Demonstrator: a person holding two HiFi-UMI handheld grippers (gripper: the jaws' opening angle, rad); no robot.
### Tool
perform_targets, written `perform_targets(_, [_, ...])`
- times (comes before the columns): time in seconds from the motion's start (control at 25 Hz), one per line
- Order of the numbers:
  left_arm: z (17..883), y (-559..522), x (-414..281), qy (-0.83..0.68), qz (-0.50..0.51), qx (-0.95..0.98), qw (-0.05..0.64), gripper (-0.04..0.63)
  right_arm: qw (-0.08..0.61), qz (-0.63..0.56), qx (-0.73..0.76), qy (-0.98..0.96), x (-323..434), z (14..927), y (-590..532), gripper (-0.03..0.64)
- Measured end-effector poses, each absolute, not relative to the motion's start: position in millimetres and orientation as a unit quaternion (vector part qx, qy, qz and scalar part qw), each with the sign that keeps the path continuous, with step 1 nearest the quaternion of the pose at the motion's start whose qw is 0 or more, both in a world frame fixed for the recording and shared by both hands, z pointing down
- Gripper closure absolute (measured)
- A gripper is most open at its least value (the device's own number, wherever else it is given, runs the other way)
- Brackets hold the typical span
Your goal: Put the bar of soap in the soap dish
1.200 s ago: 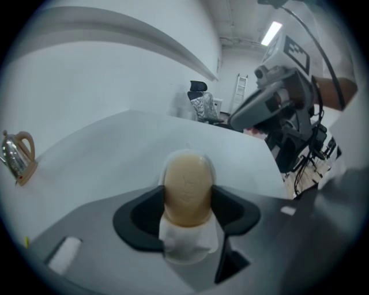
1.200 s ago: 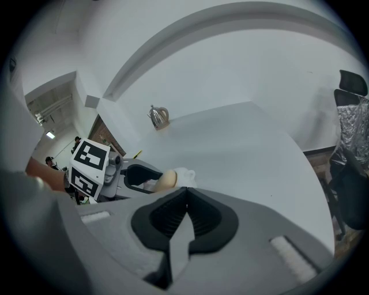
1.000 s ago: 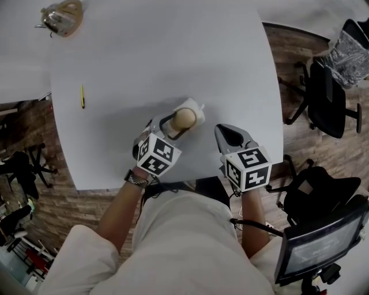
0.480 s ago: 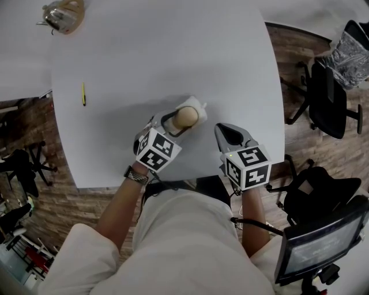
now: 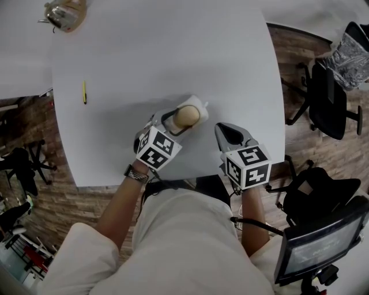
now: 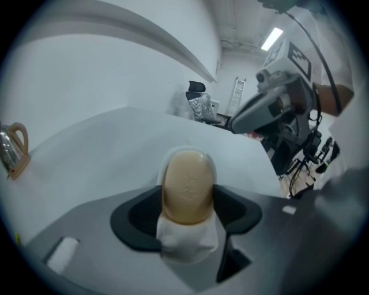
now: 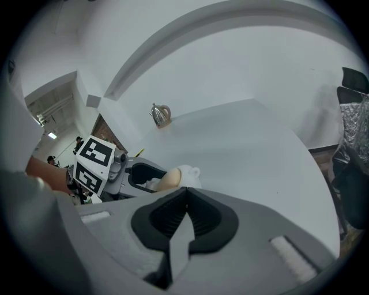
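Note:
A tan oval bar of soap [image 5: 186, 117] lies in a small white soap dish [image 5: 200, 106] near the front of the white table [image 5: 173, 52]. My left gripper [image 5: 180, 122] straddles the soap [image 6: 187, 184]. Its jaws have just been opening and the black pads [image 6: 138, 216] stand beside the soap's two sides without squeezing it. The white dish [image 6: 187, 245] shows under the soap. My right gripper [image 5: 222, 130] rests to the right of the dish, apart from it. In the right gripper view its jaws [image 7: 185, 199] meet, with nothing between them.
A metal kettle on a wooden stand [image 5: 62, 14] sits at the table's far left corner. A yellow pencil [image 5: 84, 92] lies at the left. Office chairs [image 5: 328, 98] stand on the floor to the right, and a monitor [image 5: 320, 248] is low at the right.
The left jaws look slightly wider round the soap. Both hands stay where they were, and the soap and dish have not moved.

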State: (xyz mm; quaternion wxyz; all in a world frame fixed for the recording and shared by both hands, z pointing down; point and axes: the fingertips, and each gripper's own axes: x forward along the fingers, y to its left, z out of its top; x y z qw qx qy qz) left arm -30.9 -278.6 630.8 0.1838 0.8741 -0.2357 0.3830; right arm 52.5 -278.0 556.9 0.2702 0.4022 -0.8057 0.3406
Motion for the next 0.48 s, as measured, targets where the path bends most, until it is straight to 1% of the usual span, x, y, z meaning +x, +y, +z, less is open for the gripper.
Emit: perform_targets(0.48, [638.7,-270.2,-31.8,-0.227,0.396,0.869,0.193,0.276,0.271,0.339,0.404,-0.805,58.8,557.4,-273.9,0.614])
